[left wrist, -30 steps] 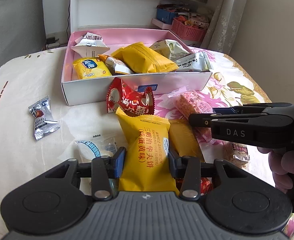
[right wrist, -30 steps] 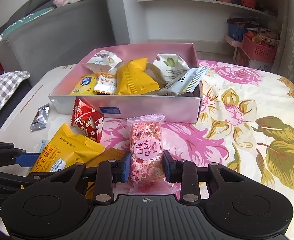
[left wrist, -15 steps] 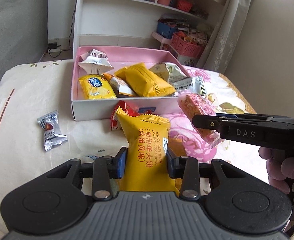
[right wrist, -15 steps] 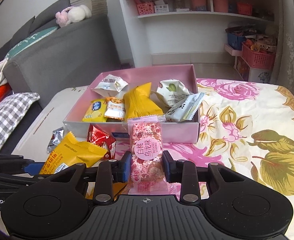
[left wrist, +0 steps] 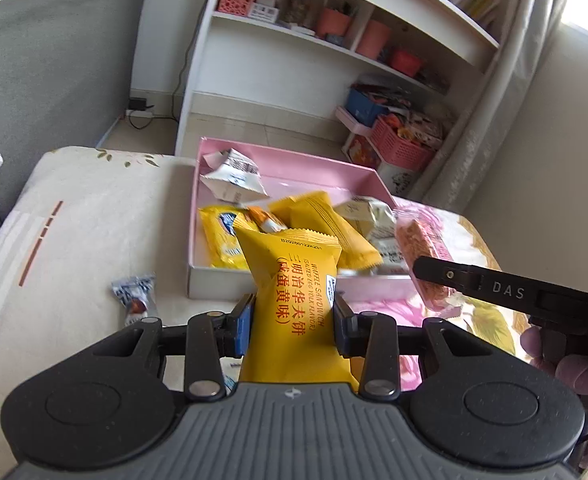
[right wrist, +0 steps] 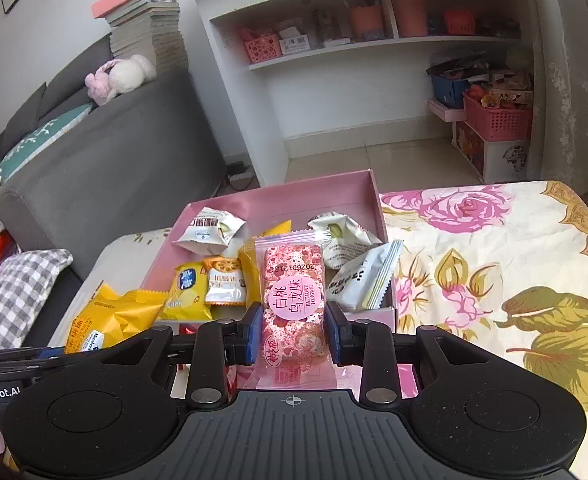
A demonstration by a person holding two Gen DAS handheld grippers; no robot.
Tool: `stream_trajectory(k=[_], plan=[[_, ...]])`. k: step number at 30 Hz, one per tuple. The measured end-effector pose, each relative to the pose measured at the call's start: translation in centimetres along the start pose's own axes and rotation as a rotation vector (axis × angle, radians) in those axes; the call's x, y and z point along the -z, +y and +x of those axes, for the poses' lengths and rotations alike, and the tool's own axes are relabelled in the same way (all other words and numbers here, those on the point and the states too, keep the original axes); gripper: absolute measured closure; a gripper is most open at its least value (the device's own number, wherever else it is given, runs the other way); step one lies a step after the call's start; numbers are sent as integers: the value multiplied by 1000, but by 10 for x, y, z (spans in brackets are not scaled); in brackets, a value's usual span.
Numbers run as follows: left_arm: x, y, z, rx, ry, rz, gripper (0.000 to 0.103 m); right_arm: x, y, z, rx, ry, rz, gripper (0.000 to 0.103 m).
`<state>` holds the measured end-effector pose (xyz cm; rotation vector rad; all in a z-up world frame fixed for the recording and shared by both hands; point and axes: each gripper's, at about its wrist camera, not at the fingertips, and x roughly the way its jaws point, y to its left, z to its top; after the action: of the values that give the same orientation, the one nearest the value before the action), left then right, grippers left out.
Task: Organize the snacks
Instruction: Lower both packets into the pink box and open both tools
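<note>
Left gripper [left wrist: 293, 322] clamped on yellow wafer pack [left wrist: 294, 304]; right gripper [right wrist: 293, 336] clamped on pink bar [right wrist: 293, 300]. Both packs point long-axis ahead toward the pink box [right wrist: 326, 192], which lies just forward and below. Right bar sits nearer the box's near-right corner, the wafer pack over its near wall.

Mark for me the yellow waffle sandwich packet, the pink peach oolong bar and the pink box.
yellow waffle sandwich packet [left wrist: 294, 300]: left wrist view, printed front.
pink peach oolong bar [right wrist: 293, 300]: right wrist view, round label.
pink box [right wrist: 326, 196]: right wrist view, far inner wall.
</note>
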<state>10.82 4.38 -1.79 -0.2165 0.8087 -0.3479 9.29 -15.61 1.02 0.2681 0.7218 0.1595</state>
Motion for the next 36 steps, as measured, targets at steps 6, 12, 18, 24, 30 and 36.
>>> stream_trajectory(k=[6,12,18,24,30,36], plan=[[-24,14,16,-43,-19,-2,67,-28,0,20,5,13,43,72],[-42,20,35,-45,-16,-25,67,-59,1,43,19,26,72,72],[-52,13,53,-17,-26,2,67,-72,0,71,41,75,77,72],[-63,8,77,29,-21,6,67,-78,-7,99,40,128,123,72],[-69,5,101,24,9,3,67,-88,-6,113,43,129,110,71],[-69,6,116,-1,21,-1,67,-97,2,120,85,187,69,71]])
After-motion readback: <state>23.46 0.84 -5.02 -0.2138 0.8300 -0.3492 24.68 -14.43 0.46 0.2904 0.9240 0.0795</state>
